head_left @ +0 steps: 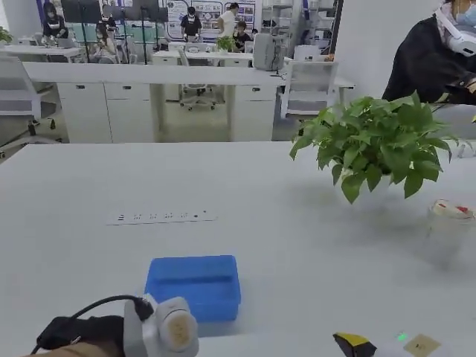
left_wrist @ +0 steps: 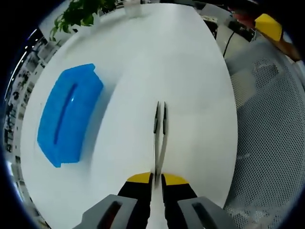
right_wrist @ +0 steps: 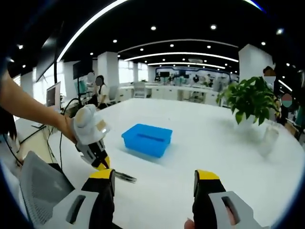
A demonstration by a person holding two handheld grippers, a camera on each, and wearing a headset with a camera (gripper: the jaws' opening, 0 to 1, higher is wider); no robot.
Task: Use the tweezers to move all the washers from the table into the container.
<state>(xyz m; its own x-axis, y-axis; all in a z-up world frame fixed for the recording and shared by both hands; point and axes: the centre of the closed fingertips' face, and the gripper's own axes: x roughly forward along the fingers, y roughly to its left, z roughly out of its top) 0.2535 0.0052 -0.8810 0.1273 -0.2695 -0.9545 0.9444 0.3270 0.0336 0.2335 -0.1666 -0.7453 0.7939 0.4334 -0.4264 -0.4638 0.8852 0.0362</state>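
A wide white table [head_left: 74, 193] fronts an open office. Behind it stand white cabinets [head_left: 126, 104] and chairs [head_left: 309, 89]. A plant [head_left: 379, 145] sits on the table's right. Strip lights [right_wrist: 186, 57] line the dark ceiling [right_wrist: 181, 19].

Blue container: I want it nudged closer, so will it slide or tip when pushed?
It probably won't tip: the blue container is low and wide, sitting flat. It looks like thin plastic, so likely light, and should slide readily on the smooth white table. A push off-centre may turn it.
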